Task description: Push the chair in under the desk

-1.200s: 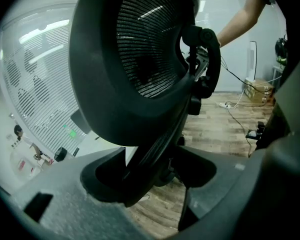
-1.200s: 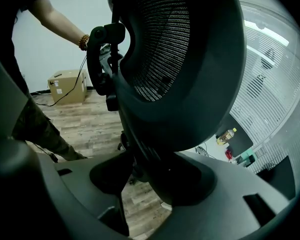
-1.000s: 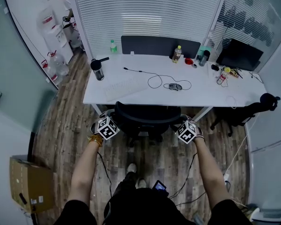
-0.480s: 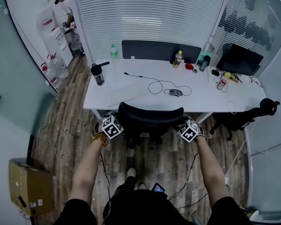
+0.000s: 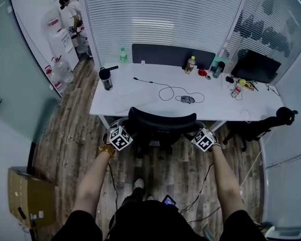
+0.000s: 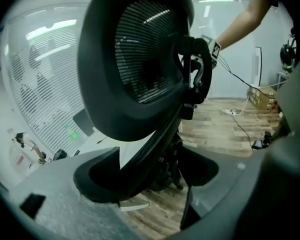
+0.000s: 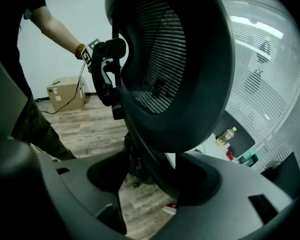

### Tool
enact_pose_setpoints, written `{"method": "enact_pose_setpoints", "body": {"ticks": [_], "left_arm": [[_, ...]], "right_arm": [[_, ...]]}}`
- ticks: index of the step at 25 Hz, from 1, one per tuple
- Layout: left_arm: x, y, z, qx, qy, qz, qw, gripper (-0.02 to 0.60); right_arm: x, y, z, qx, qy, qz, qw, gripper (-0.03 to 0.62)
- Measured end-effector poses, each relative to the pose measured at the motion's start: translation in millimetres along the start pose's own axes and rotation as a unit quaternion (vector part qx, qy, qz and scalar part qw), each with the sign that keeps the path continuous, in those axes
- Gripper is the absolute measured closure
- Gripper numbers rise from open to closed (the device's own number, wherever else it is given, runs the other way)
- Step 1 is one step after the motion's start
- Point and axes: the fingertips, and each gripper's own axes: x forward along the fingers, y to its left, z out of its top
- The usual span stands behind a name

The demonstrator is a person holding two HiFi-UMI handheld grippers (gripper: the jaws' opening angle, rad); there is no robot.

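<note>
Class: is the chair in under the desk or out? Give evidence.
In: the chair stands with its backrest at the front edge of the desk, the seat largely beneath it.

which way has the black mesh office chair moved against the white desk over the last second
Yes. The black mesh office chair has slid forward, toward the white desk. Its backrest now overlaps the desk's front edge more than before.
</note>
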Motion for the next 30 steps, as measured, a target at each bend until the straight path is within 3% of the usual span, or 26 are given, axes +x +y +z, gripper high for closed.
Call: {"method": "enact_pose_setpoints", "body": {"ticks": [4, 7, 12, 16, 20, 23, 27, 30], "left_arm": [[-21.0, -10.0, 2.9, -0.052, -0.046, 0.051, 0.9963, 0.213], [-37.8, -29.6, 7.0, -0.08, -0.075, 0.066, 0.9917, 0.219], [-71.7, -52.8, 37.5, -0.083, -0.132, 0.085, 0.9841, 0.233], [-107.8, -58.6, 67.9, -0.08, -0.188, 0.104, 0.9733, 0.247], [-135.2, -62.3, 98.4, -0.092, -0.25, 0.111, 0.9575, 0.253], [-154.2, -69.9, 108.4, -0.117, -0.286, 0.113, 0.9442, 0.264], [-159.6, -89.5, 114.3, -0.115, -0.316, 0.089, 0.9377, 0.272], [-165.1, -98.7, 116.9, -0.11, -0.332, 0.082, 0.9334, 0.276]], "right_arm": [[-21.7, 8.0, -0.3, -0.018, -0.006, -0.015, 1.0, 0.318], [-36.6, 16.4, 4.1, -0.022, -0.017, -0.033, 0.999, 0.318], [-65.3, 30.0, 32.3, -0.008, -0.077, -0.069, 0.995, 0.322], [-82.6, 63.9, 61.3, 0.016, -0.128, -0.057, 0.99, 0.322], [-100.7, 86.8, 93.8, 0.013, -0.158, -0.076, 0.984, 0.332], [-117.2, 97.2, 117.6, 0.051, -0.188, -0.104, 0.975, 0.349], [-129.9, 106.4, 136.3, 0.068, -0.202, -0.15, 0.965, 0.363], [-134.6, 120.0, 148.6, 0.071, -0.209, -0.161, 0.962, 0.367]]}}
